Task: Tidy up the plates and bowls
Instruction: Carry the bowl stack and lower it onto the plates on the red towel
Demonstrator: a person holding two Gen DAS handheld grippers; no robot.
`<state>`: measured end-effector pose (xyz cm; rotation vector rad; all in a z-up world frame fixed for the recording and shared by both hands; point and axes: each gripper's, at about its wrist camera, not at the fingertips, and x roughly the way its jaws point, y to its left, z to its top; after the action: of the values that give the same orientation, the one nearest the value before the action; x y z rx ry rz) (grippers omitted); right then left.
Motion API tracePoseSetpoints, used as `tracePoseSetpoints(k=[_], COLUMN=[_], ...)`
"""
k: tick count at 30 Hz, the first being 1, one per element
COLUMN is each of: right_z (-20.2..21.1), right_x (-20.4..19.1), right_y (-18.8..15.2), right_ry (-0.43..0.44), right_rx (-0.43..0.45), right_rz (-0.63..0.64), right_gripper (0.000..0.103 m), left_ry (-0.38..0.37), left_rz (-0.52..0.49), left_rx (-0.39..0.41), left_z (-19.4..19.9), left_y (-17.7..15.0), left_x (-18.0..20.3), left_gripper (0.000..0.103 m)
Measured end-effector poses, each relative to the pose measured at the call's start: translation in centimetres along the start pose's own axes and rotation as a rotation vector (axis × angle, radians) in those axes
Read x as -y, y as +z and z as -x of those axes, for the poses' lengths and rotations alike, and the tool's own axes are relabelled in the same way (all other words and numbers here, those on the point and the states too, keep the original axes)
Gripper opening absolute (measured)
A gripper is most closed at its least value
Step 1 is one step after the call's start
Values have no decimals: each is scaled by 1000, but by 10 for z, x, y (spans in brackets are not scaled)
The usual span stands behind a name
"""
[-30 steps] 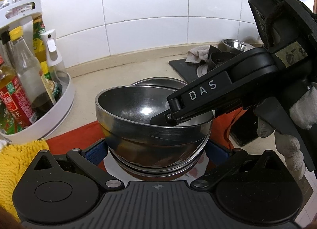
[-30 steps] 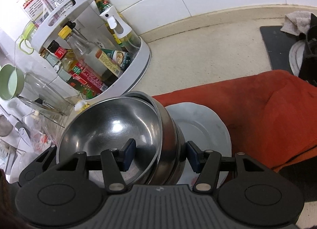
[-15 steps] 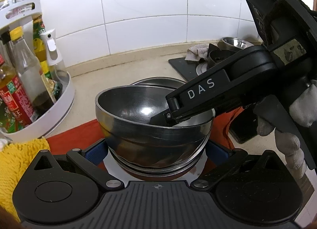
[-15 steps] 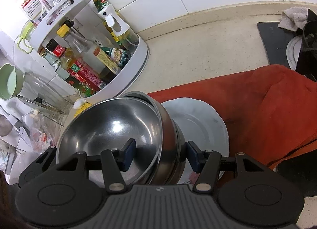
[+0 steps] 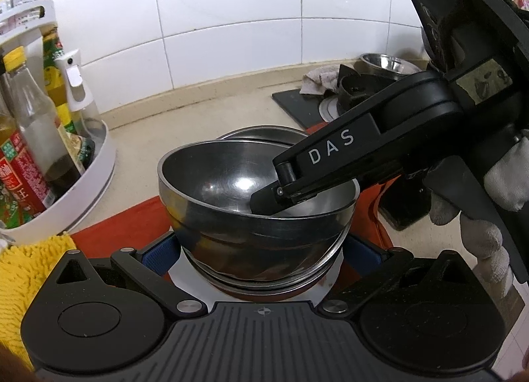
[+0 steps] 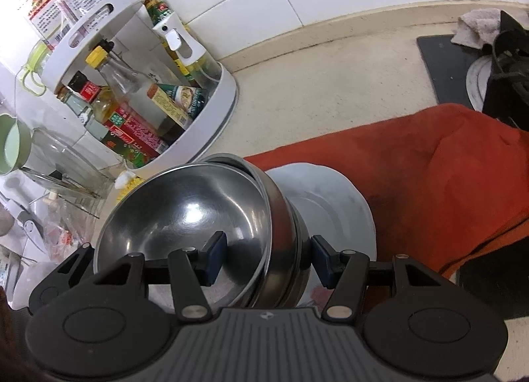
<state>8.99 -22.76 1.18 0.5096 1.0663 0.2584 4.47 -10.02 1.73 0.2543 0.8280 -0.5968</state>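
Note:
Several nested steel bowls (image 5: 231, 183) stand on a white plate (image 6: 330, 203) that lies on an orange-red cloth (image 6: 446, 167). The top bowl (image 6: 185, 216) sits tilted in the stack. My right gripper (image 6: 268, 259) straddles the stack's near wall, one blue pad inside the top bowl and the other against the outside, shut on the bowls. In the left wrist view its black finger (image 5: 327, 150) reaches into the bowl, held by a gloved hand (image 5: 502, 183). My left gripper (image 5: 261, 249) is spread wide, with one pad low on each side of the stack.
A white turntable rack (image 6: 211, 124) full of bottles stands close on the left. A yellow mat (image 5: 23, 266) lies at the near left. A black stove (image 6: 446, 61), a rag (image 5: 317, 79) and another steel bowl (image 5: 386, 63) are at the back right, against the tiled wall.

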Motion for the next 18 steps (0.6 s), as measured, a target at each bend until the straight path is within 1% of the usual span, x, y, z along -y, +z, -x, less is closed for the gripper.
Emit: tracePoseSetpoints(k=[18], right_z=[-8], right_x=[-1], right_y=[-6], right_ry=[-29], right_rx=[-33], right_rz=[-6], right_gripper=[50], left_ry=[2], left_rz=[4], left_rx=[-33], left_z=[-4], left_y=[-6], left_x=[-1], left_gripper=[103])
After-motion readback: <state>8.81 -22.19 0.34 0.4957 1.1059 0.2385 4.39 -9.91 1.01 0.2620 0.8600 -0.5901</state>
